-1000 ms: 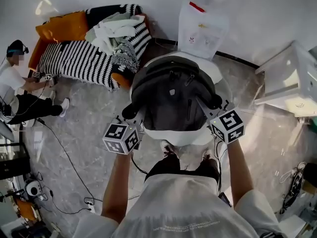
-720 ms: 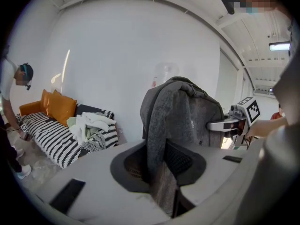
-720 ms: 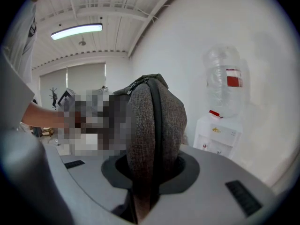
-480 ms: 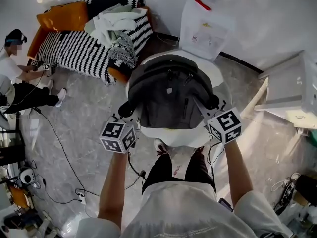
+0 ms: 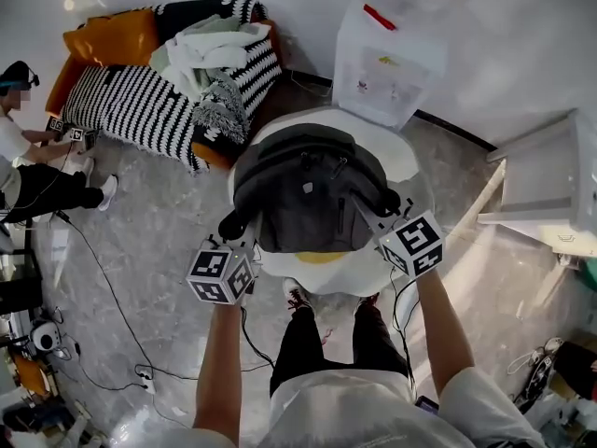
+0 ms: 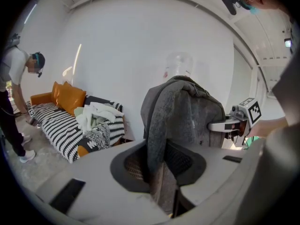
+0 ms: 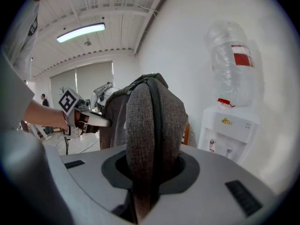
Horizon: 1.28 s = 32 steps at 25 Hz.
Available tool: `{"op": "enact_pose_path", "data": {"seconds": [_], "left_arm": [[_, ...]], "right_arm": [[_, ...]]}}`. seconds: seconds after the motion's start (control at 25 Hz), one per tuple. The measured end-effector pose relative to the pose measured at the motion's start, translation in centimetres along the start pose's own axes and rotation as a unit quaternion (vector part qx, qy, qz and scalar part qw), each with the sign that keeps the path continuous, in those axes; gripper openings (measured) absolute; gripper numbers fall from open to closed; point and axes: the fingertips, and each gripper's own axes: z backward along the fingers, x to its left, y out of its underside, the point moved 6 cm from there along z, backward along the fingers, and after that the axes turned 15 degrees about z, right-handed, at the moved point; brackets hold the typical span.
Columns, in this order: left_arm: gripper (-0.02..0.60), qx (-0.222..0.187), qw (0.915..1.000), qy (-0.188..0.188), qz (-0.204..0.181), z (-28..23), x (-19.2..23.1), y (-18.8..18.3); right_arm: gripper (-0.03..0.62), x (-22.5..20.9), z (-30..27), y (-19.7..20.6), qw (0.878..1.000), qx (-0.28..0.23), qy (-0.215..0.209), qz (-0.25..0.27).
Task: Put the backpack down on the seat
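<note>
A striped sofa [image 5: 140,105] piled with clothes fills the upper left of the head view, and a water dispenser [image 5: 392,63] stands against the wall beyond the work. Between them and the person's feet is the round white seat [image 5: 403,157], and the grey backpack [image 5: 308,189] covers most of it, upright with its top handle towards the camera. Seen from straight above, it is hard to say whether its base already rests on the seat or hangs just over it.

The 2 grippers flank the bag. The left gripper [image 5: 235,227] is clamped on the left strap [image 6: 157,172], a padded grey band pinched between its jaws. The right gripper [image 5: 384,205] is likewise closed on the right strap [image 7: 147,139], the fabric filling the narrow gap between its jaws. Each gripper shows in the other's view across the bag, level with it.

The step in hand looks like the final lowering: the bag is over the target and both grips carry it. The next move calls for bringing both hands down evenly so the bag settles centred, then letting the jaws part only once the straps go slack; a release too early could tip it off the rounded edge.
</note>
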Motion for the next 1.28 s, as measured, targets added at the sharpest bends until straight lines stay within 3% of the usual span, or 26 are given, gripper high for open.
{"op": "enact_pose_path", "data": {"seconds": [1.28], "left_arm": [[0.078, 0.059, 0.9977, -0.020, 0.026, -12.6, 10.2, 12.3]], "right_arm": [[0.081, -0.6, -12.1, 16.0, 0.999, 0.037, -0.012, -0.024]]}}
